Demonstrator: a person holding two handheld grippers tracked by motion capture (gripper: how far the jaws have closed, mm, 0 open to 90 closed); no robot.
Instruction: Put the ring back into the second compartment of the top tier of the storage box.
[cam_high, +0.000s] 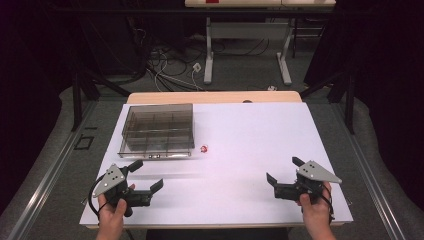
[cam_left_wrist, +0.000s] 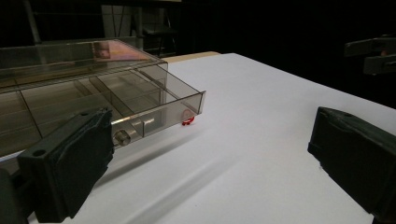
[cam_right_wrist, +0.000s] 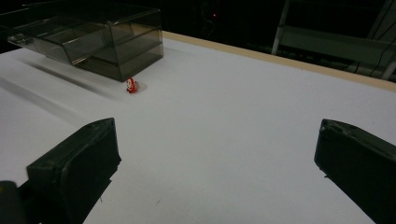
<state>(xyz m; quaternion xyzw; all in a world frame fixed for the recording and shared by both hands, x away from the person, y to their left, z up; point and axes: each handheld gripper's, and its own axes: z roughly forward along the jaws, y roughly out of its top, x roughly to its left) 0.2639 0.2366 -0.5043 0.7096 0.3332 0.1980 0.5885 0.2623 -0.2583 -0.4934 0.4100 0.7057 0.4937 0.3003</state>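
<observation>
A person's two hands hold a gripper each above the near edge of a white desk (cam_high: 240, 145), with a smoky transparent drawer box (cam_high: 157, 129) as the landmark at the desk's far left. The left gripper (cam_high: 148, 177) hovers just in front of the box, on the near side of its pulled-out drawer, its fingers (cam_left_wrist: 70, 163) spread wide with nothing between them. The right gripper (cam_high: 282, 173) sits well apart from the box, off toward the desk's near right corner, and its fingers (cam_right_wrist: 77, 170) are likewise parted and empty. A small red-and-white figure (cam_high: 204, 149) stands on the desk just beside the box's front right corner; in the left gripper view it (cam_left_wrist: 187, 120) peeks out from behind the drawer's clear front wall, and in the right gripper view it (cam_right_wrist: 132, 86) stands close against the box's nearest corner. The box (cam_left_wrist: 93, 88) is divided into compartments, and a small metal knob shows on the drawer front. Beyond the desk, cables lie on the floor (cam_high: 170, 70) behind the box.
</observation>
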